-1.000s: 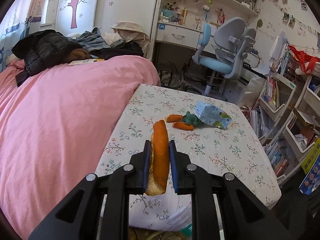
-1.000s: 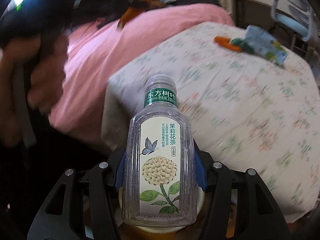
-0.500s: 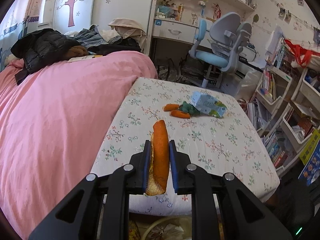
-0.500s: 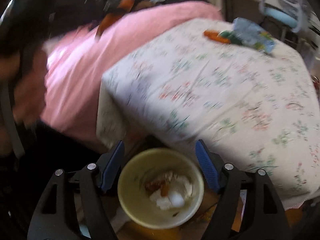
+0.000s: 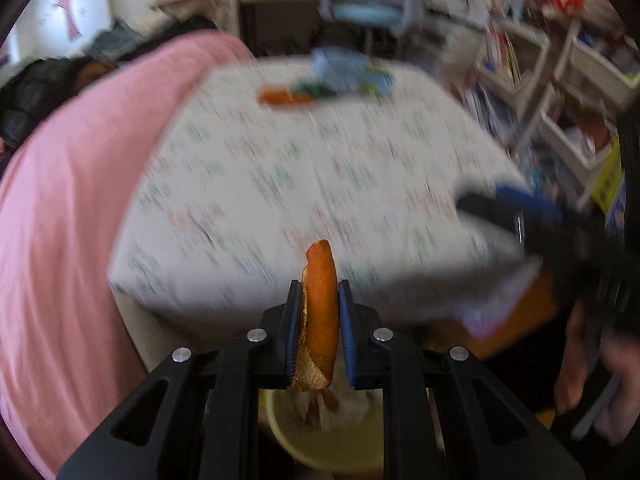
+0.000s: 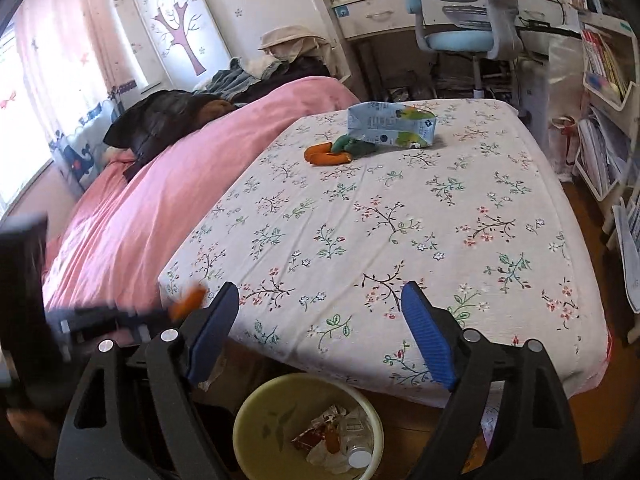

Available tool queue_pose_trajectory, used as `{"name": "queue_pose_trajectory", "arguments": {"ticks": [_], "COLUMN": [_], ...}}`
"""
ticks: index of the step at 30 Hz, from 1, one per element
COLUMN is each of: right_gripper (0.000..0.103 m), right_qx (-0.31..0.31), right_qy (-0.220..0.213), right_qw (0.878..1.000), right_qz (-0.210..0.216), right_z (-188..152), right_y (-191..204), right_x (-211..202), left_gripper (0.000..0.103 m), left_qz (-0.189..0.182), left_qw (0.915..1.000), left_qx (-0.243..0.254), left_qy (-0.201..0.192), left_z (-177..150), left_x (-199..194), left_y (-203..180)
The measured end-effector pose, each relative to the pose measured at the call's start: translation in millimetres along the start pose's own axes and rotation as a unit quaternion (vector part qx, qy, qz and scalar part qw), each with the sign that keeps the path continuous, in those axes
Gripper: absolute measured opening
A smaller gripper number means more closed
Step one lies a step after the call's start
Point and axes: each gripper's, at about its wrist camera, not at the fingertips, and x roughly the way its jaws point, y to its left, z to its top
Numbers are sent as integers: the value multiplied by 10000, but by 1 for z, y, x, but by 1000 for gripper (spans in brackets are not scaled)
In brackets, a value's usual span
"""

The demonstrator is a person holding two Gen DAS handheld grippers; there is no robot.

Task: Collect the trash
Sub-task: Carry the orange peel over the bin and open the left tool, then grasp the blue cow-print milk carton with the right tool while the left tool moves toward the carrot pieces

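Note:
My left gripper (image 5: pixel 319 300) is shut on an orange peel (image 5: pixel 320 312) and holds it above the yellow trash bin (image 5: pixel 320 446) at the bed's foot. My right gripper (image 6: pixel 320 320) is open and empty above the same bin (image 6: pixel 256 412), which holds wrappers and a clear bottle (image 6: pixel 354 450). On the floral sheet (image 6: pixel 400 220) lie a blue carton (image 6: pixel 390 125) and a plush carrot toy (image 6: pixel 332 152). The left gripper with the peel (image 6: pixel 188 300) shows blurred at the left of the right wrist view.
A pink duvet (image 6: pixel 152 200) with dark clothes (image 6: pixel 168 118) covers the bed's left side. A desk and blue chair (image 6: pixel 460 36) stand behind. Bookshelves (image 6: pixel 608 80) line the right wall. The right gripper (image 5: pixel 516 204) crosses the left wrist view at the right.
My right gripper opened and the tea bottle dropped into the bin; it then lifted and steadied. My left gripper swung with the peel from over the bed to above the bin.

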Motion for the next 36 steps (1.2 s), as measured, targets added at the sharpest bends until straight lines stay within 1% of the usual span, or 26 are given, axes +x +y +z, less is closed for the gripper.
{"name": "queue_pose_trajectory", "arguments": {"ticks": [2, 3, 4, 5, 6, 7, 8, 11, 13, 14, 16, 18, 21, 23, 27, 30, 33, 34, 36], "right_gripper": [80, 80, 80, 80, 80, 80, 80, 80, 80, 80, 80, 80, 80, 80, 80, 81, 82, 82, 82], "right_qx": [-16, -19, -16, -8, 11, 23, 38, 73, 52, 41, 10, -27, -108, -240, -843, -1352, -1750, -1903, -2037], "right_qy": [1, 1, -5, -12, -22, -33, -42, -39, -27, -21, 7, 54, 133, 156, 249, 340, 492, 536, 591], "right_qw": [10000, 10000, 10000, 10000, 10000, 10000, 10000, 10000, 10000, 10000, 10000, 10000, 9998, 9996, 9959, 9890, 9804, 9763, 9721], "right_qz": [9, 16, 19, 19, 19, 15, 8, 7, 7, 12, 19, 48, 71, 15, -225, -501, -764, -885, -999], "right_z": [-1, -1, -1, -2, -2, -2, -2, -2, -2, -3, -3, -1, 7, 18, 47, 71, 89, 95, 104], "right_y": [2, 2, 2, 2, 1, 1, 0, -1, -1, 0, 2, 3, 6, 8, 10, 4, -12, -20, -31], "right_x": [-1, -2, -2, -1, -2, -2, -3, -3, -3, -3, -2, 1, 6, 8, 21, 39, 67, 80, 97], "left_gripper": [19, 20, 21, 29, 49, 58, 63, 63, 63, 66, 69, 70, 70, 70, 70, 70, 70, 70, 70], "left_qz": [-184, -307, -341, -342, -323, -291, -244, -219, -127, -92, 33, 115, 155, 198, 356, 430, 448, 482, 532], "left_qw": [9988, 9966, 9952, 9941, 9939, 9943, 9955, 9974, 9991, 9992, 9969, 9932, 9888, 9874, 9870, 9862, 9851, 9852, 9860], "left_qx": [68, 137, 192, 268, 295, 295, 267, 48, -232, -359, -706, -959, -1189, -1237, -1178, -1211, -1287, -1260, -1152], "left_qy": [459, 749, 897, 996, 1012, 984, 875, 684, 337, 152, -333, -652, -890, -966, -1031, -1047, -1049, -1058, -1078], "left_z": [-12, -19, -23, -27, -29, -30, -29, -25, -18, -15, -11, -8, 2, 11, 41, 66, 88, 96, 112], "left_x": [10, 16, 19, 20, 19, 17, 13, 7, -4, -10, -26, -34, -38, -36, -29, -16, -1, 3, 14], "left_y": [-7, -11, -15, -19, -20, -20, -19, -9, 2, 8, 22, 33, 43, 46, 55, 65, 74, 75, 78]}}
